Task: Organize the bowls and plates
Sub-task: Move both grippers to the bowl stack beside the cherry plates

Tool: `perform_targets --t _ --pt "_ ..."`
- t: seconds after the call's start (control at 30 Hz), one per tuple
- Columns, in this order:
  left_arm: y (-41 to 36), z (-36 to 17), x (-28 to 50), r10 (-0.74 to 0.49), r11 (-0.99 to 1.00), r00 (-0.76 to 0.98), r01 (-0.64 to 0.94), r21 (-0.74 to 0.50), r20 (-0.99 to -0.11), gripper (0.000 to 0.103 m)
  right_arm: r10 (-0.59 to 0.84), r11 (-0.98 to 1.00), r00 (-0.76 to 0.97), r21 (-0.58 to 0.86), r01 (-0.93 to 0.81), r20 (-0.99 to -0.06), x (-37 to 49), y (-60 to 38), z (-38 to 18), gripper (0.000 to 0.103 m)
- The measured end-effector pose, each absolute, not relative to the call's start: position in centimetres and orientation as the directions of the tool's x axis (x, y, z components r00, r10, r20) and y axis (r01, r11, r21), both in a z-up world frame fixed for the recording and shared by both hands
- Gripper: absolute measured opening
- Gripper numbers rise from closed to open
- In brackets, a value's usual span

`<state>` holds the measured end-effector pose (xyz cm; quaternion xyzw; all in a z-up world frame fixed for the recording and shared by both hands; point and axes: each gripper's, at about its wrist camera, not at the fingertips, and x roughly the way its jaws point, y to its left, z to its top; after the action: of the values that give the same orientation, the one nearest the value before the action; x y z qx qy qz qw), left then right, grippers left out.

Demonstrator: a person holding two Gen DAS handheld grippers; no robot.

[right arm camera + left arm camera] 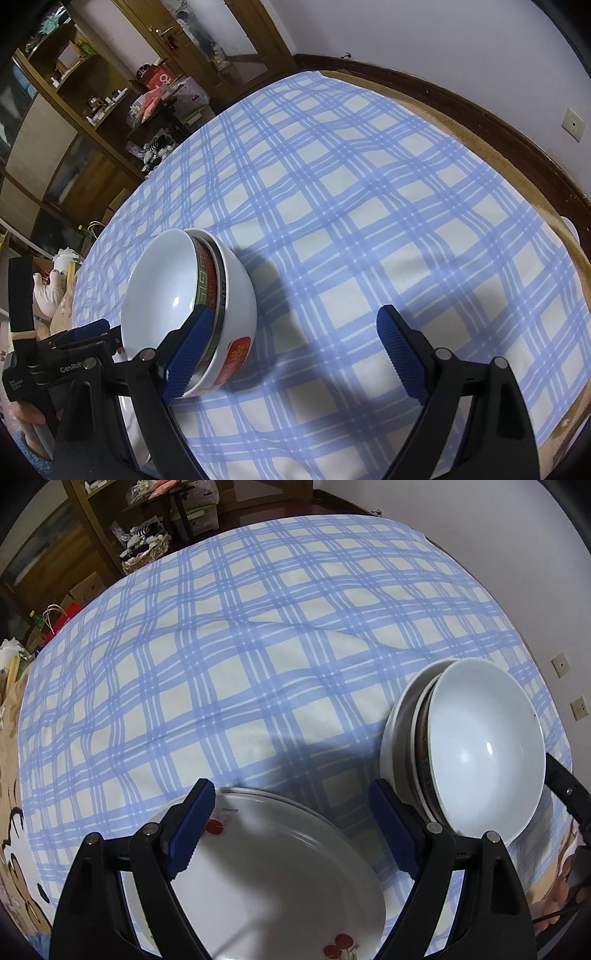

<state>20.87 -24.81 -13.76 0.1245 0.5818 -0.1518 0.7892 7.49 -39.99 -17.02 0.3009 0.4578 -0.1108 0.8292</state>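
- The left gripper (291, 834) points steeply down over the stack of plates (273, 867), its jaws standing wide apart with nothing clamped between them.
- Its left blue pad (192, 827) lies over the far-left rim of the top plate, which bears a red cherry print (214, 826); whether pad and rim touch cannot be told. The right pad hangs beyond the plates' right edge, over the checked cloth.
- At least two plates show in the stack, a second rim peeking out behind the top one.
- The stack of bowls (476, 749) stands just to the right of the left gripper, beside the plates. The top bowl is plain white; under it sit a bowl with a red-and-green band and a white one with a red-orange label (232, 360).
- The right gripper (291, 354) is also spread open and holds nothing. In the right wrist view its left pad (186, 356) is in front of the near side of the bowls, at the rims of the nested stack; contact cannot be told. Its right pad is well clear, over bare cloth.
- Everything rests on a blue-and-white checked tablecloth (351, 206), and the left gripper's black body shows at the left edge of the right wrist view, close to the bowls.
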Motion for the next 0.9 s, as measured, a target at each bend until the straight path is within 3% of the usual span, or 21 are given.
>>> perform_targets --t 0.4,0.7,0.9 --pt "-24.2 -13.6 21.3 -0.146 0.925 0.24 0.376 -0.047 -0.96 0.084 0.085 0.794 0.55 0.39 0.467 -0.831 7.6 -40.0 -17.2 0.095" --pt "-23.3 -11.9 21.2 -0.255 0.916 0.216 0.365 -0.164 -0.942 0.084 0.088 0.793 0.549 0.391 0.466 -0.831 7.7 -40.0 -17.2 0.095" --pt "-24.1 -12.4 21.2 -0.225 0.918 0.21 0.374 -0.134 -0.951 0.084 0.088 0.793 0.548 0.391 0.467 -0.832 7.6 -40.0 -17.4 0.094"
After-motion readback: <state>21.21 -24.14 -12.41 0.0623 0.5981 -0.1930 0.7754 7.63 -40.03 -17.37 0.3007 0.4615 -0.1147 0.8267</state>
